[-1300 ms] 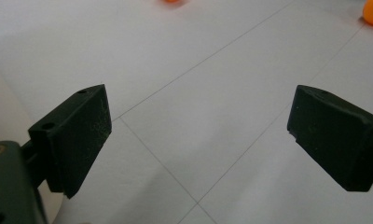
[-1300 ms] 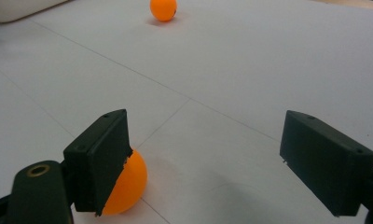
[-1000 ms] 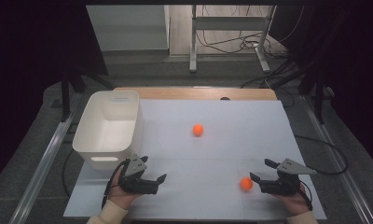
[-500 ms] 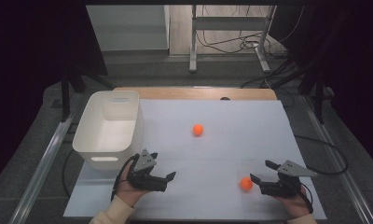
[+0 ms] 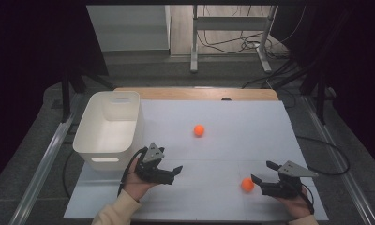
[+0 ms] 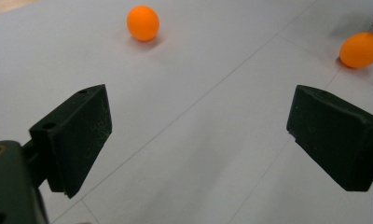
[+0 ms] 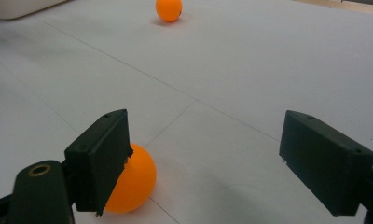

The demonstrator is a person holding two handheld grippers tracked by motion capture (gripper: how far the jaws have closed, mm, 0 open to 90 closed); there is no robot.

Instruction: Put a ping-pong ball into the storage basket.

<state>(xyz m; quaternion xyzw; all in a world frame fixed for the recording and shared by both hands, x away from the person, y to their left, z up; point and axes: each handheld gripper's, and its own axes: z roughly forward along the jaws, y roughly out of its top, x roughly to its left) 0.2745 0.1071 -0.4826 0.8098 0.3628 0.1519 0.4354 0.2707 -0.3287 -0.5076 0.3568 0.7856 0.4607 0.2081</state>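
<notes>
near orange ball (image 7: 131, 179) half hidden behind right hand-held gripper (image 7: 205, 154)

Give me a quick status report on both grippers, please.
Left gripper open, empty. Right gripper open beside near orange ball. Far ball mid-table. Nothing blocking.

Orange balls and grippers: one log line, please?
left gripper: open, empty | right gripper: open beside near ball | far ball: loose | bin: empty

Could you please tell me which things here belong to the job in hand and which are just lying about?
Part of the job:
- near orange ball, beside the open right gripper
- far orange ball
- white bin
- open left gripper

Just lying about:
- cables on the floor
- metal stand
</notes>
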